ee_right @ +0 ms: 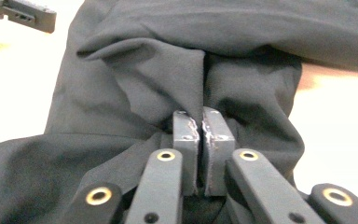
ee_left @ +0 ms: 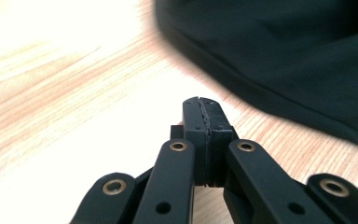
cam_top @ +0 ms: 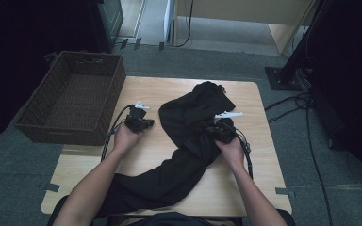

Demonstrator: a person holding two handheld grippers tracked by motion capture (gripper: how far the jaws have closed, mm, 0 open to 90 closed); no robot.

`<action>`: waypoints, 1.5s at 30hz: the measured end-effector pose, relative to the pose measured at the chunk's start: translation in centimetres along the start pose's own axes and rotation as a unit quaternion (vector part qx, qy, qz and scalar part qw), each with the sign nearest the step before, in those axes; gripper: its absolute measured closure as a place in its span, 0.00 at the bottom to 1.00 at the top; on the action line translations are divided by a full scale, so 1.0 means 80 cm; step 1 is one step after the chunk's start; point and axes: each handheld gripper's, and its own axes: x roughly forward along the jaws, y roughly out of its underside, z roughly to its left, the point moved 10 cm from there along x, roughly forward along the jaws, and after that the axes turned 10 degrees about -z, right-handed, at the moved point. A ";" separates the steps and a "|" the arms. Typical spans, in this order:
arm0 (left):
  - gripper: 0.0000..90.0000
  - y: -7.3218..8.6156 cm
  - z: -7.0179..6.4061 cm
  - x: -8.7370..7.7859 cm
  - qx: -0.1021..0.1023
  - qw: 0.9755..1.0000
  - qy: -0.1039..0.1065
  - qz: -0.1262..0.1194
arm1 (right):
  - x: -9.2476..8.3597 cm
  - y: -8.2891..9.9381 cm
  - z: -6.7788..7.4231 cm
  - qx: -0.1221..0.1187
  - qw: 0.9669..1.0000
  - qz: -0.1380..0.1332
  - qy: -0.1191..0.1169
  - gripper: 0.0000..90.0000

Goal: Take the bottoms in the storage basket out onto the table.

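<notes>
A black garment (cam_top: 184, 155) lies crumpled across the wooden table (cam_top: 146, 89), one end trailing off the near edge. My right gripper (cam_top: 217, 128) rests on the garment's middle. In the right gripper view that gripper (ee_right: 202, 116) is shut on a raised fold of the black cloth (ee_right: 144, 79). My left gripper (cam_top: 146, 123) sits on bare wood just left of the garment. Its jaws (ee_left: 204, 105) are pressed together with nothing between them, and the cloth's edge (ee_left: 284, 56) lies a little beyond them.
A brown wicker basket (cam_top: 66, 134) stands off the table's left side, with nothing showing inside it. Cables run over the grey carpet at the right (cam_top: 306, 122). The left gripper's tip (ee_right: 25, 15) shows at the right gripper view's top left.
</notes>
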 end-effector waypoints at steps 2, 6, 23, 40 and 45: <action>0.98 -0.005 -0.005 0.000 -0.001 1.000 0.007 -0.008 | -0.001 0.001 -0.001 0.010 1.000 0.002 -0.004 0.81; 0.84 -0.025 -0.031 0.001 0.010 0.999 0.040 -0.030 | -0.004 -0.010 0.007 -0.003 1.000 -0.011 -0.012 0.72; 0.78 -0.026 -0.063 0.050 0.080 0.996 0.035 -0.009 | 0.065 -0.025 0.031 -0.035 0.999 0.021 0.017 0.78; 1.00 -0.016 -0.008 0.021 0.046 0.999 -0.020 0.008 | -0.007 -0.060 -0.015 0.012 0.999 -0.041 0.022 0.97; 1.00 -0.009 0.008 0.007 0.034 0.999 -0.029 0.007 | -0.030 -0.034 -0.054 0.024 0.998 -0.031 0.052 0.97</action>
